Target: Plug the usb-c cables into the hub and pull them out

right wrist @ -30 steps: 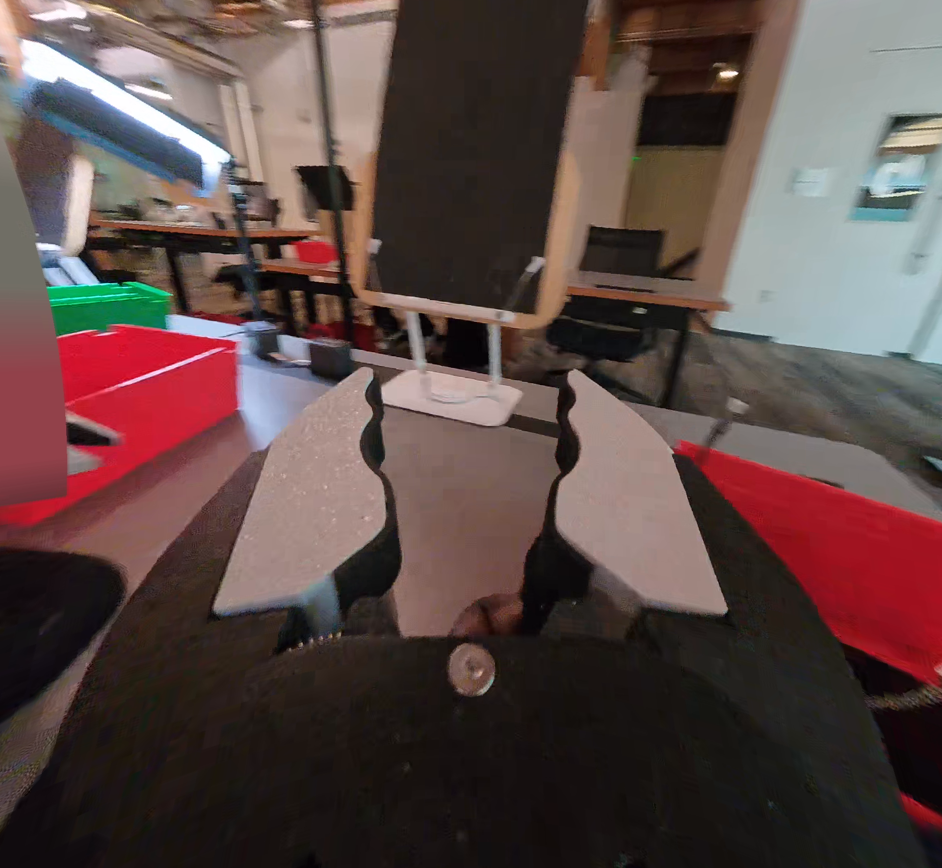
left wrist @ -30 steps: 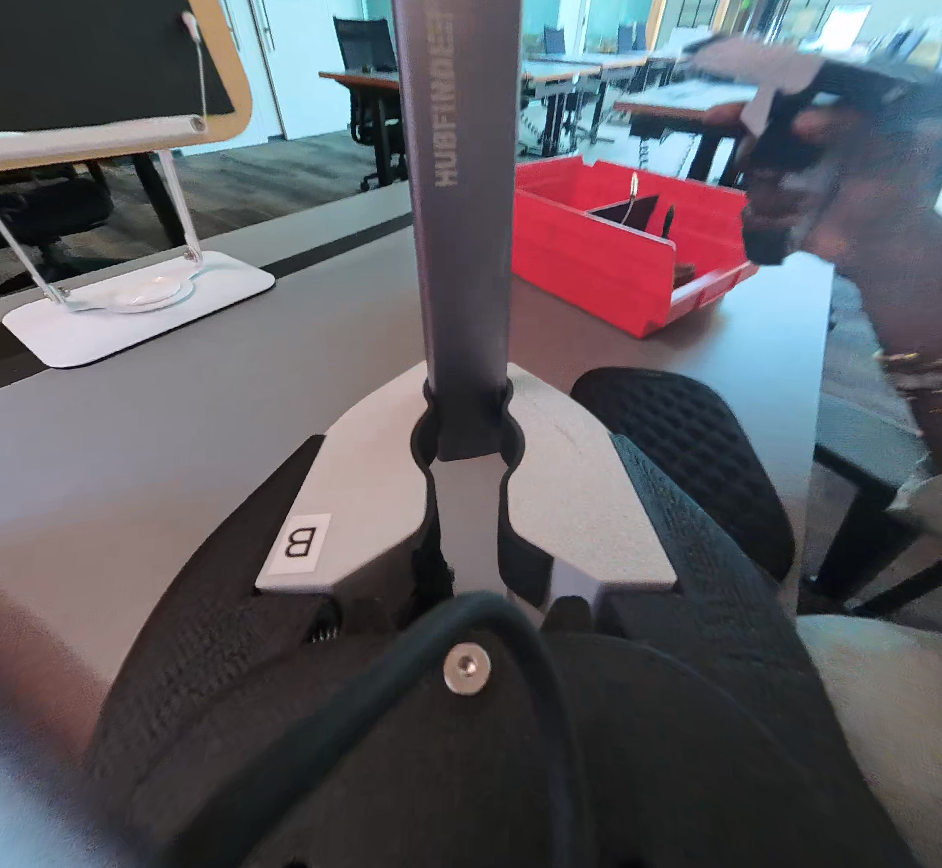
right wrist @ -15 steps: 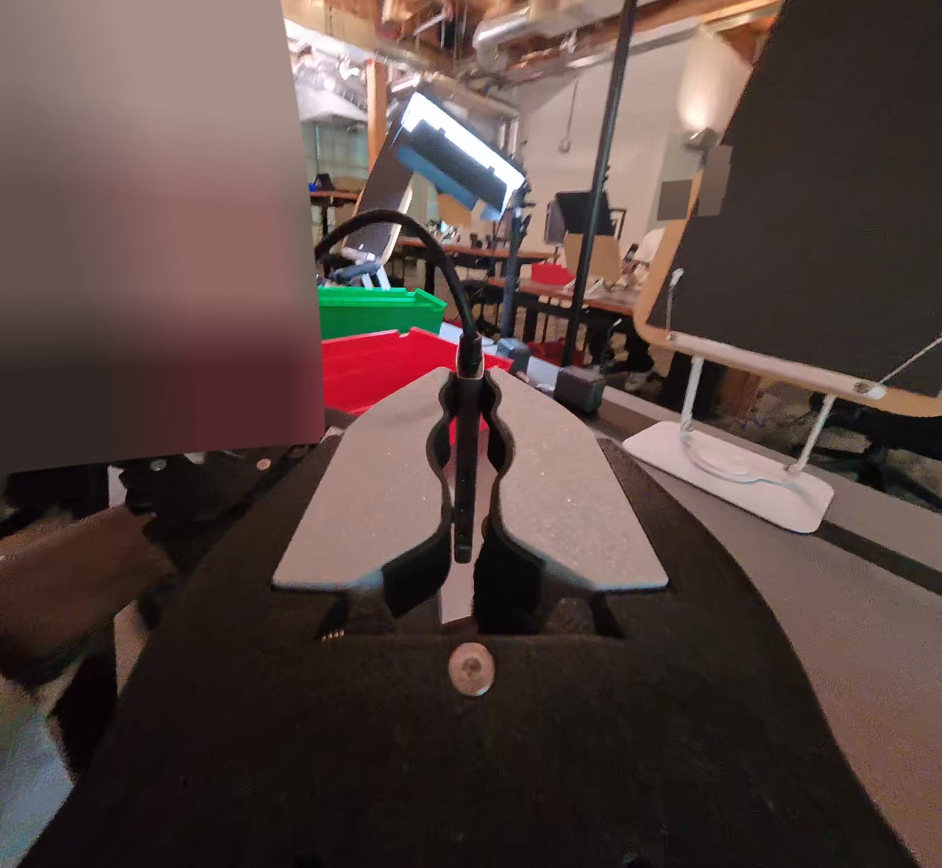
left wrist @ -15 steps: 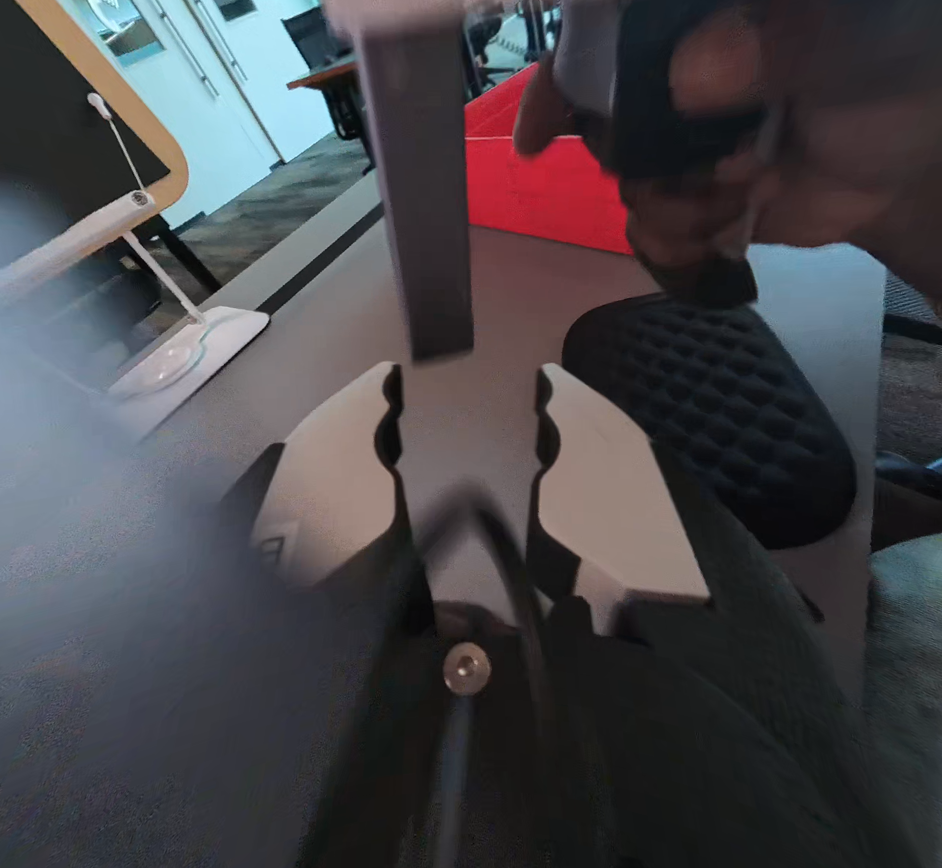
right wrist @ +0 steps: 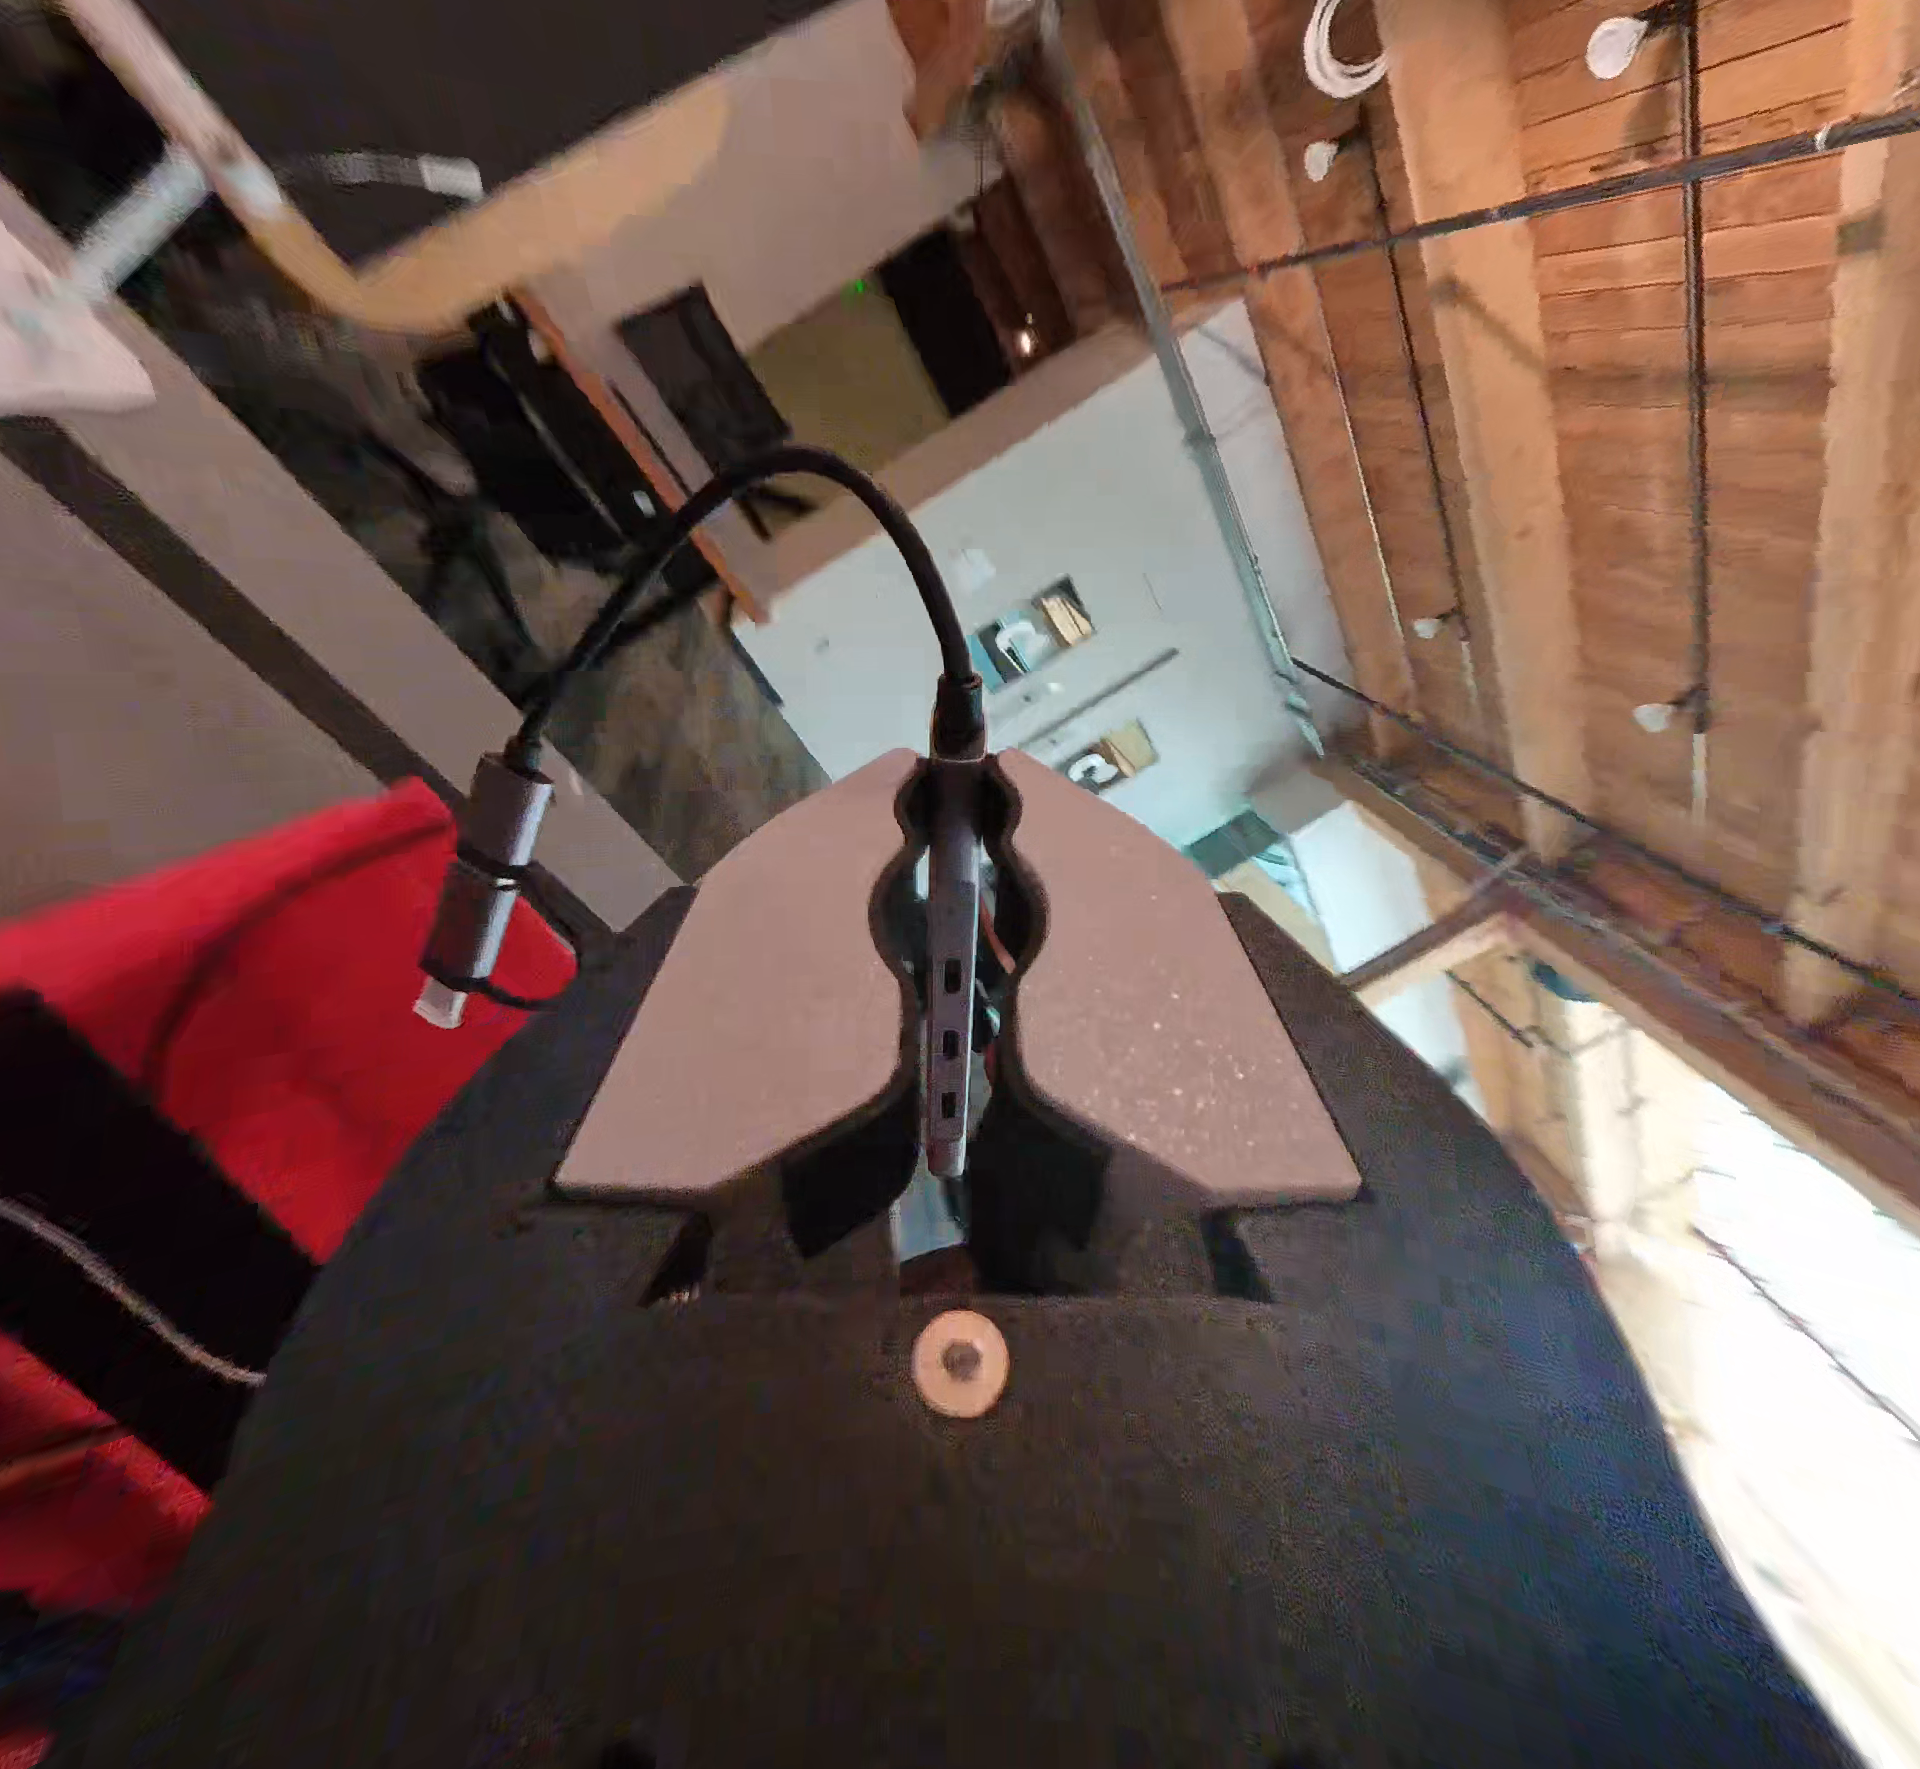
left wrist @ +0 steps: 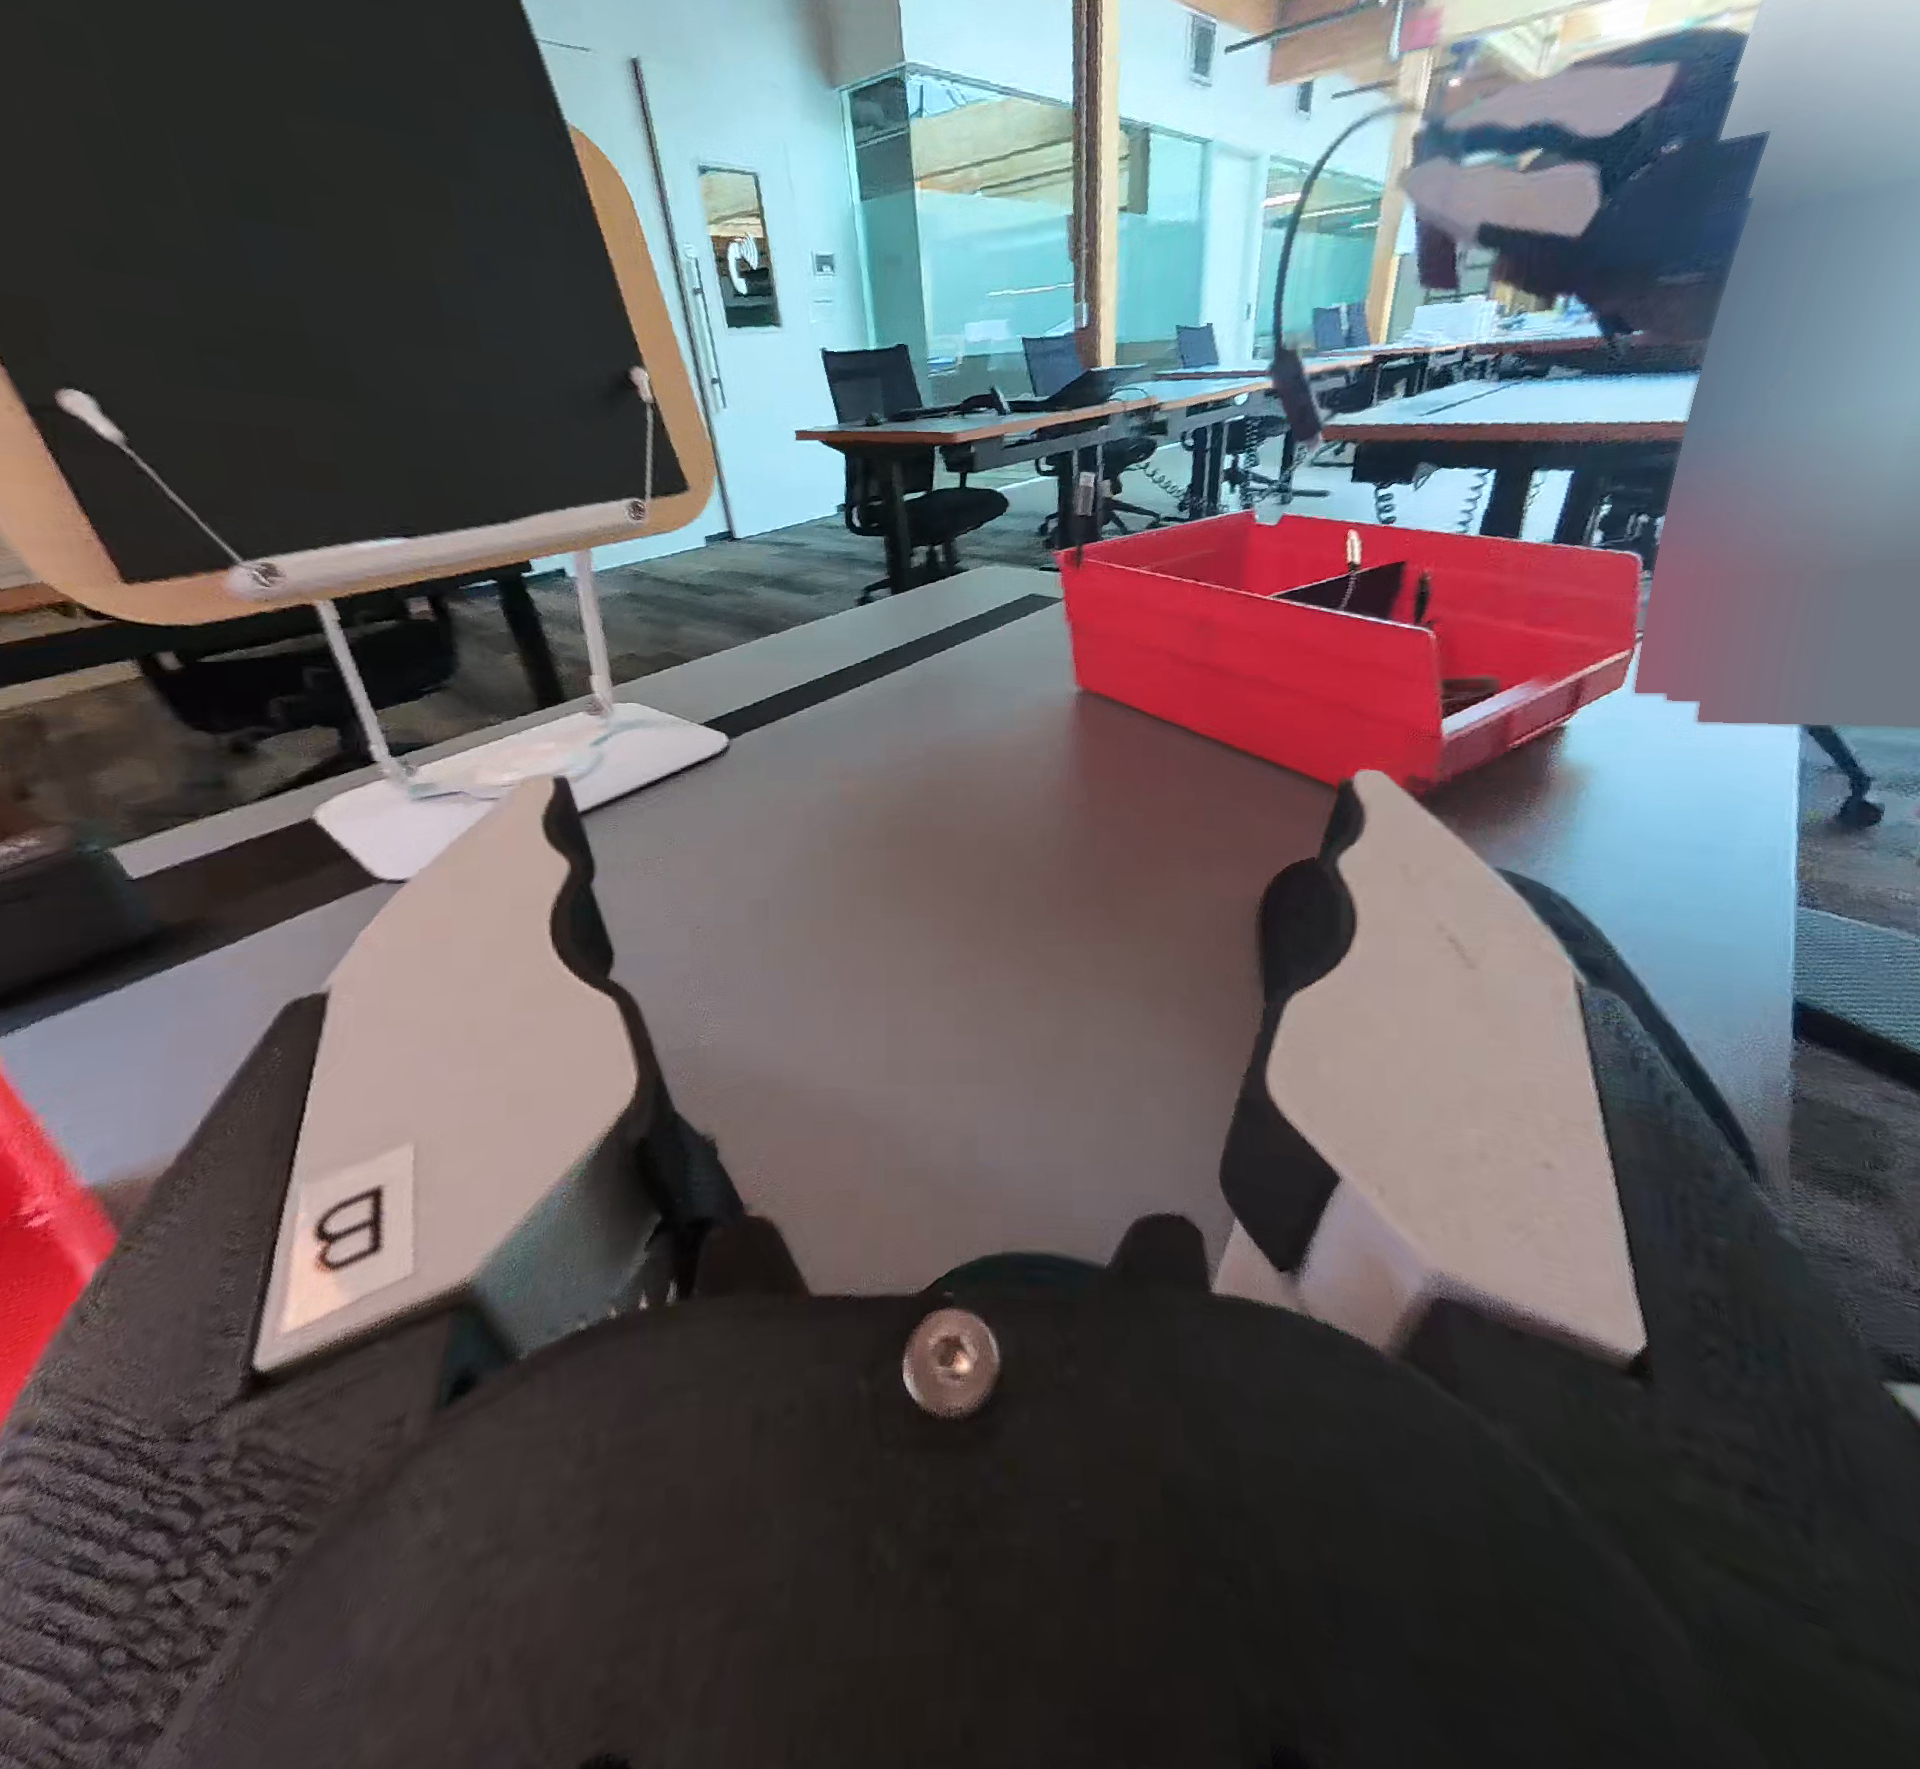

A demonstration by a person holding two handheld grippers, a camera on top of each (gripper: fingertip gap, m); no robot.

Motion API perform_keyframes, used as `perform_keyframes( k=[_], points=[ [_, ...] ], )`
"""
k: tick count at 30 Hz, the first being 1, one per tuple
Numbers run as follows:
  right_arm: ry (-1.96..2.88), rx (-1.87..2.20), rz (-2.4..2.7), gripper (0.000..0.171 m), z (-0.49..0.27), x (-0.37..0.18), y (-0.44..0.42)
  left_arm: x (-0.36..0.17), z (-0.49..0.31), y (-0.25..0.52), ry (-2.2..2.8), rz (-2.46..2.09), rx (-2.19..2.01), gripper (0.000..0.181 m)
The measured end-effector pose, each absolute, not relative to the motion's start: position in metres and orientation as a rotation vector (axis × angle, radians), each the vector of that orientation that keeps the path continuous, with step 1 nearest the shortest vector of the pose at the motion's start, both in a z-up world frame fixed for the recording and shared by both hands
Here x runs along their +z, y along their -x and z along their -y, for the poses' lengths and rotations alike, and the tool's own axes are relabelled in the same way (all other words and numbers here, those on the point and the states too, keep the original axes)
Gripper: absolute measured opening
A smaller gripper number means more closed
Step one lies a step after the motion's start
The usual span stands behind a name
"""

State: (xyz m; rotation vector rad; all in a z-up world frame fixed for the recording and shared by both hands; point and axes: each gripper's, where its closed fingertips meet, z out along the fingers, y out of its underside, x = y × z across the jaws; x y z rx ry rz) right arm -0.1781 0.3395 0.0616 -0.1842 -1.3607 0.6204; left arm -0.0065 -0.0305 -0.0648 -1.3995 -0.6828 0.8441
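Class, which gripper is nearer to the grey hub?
Right. The right gripper is shut on the hub; the left gripper hangs open over the table, holding nothing.

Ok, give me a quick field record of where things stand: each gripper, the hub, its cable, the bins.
left gripper: jaws wide open, empty, above the dark table
right gripper: jaws shut on the hub, tilted up toward the ceiling
hub: grey, edge-on between the jaws, row of ports showing
cable: black, arcs from the hub's top end to a grey plug hanging free
red bin: on the table ahead of the left gripper
other cables: none seen plugged in
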Motion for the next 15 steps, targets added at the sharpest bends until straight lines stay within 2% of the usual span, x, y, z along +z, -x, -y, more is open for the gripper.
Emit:
perform_keyframes(
  k=[3, 9, 11, 13, 15],
  points=[
    [0.097, 0.371, 1.456, 0.008, -0.356, 0.025, 0.217, -0.053, 0.044, 0.002, 1.356, 0.678, 0.886, 0.130],
    [0.202, 0.405, 1.876, 0.011, -0.347, -0.079, 0.269, -0.040, 0.062, -0.003, 1.302, 0.690, 0.928, 0.130],
    [0.426, 0.523, 2.004, 0.047, -0.343, -0.099, 0.274, -0.044, 0.069, 0.000, 1.330, 0.734, 0.951, 0.130],
    [0.605, 0.791, 1.956, 0.079, -0.327, -0.083, 0.270, -0.053, 0.084, 0.005, 1.359, 0.852, 0.953, 0.130],
    [0.752, 1.057, 1.865, 0.089, -0.314, -0.057, 0.255, -0.059, 0.104, 0.009, 1.348, 0.963, 0.990, 0.130]
  ],
)
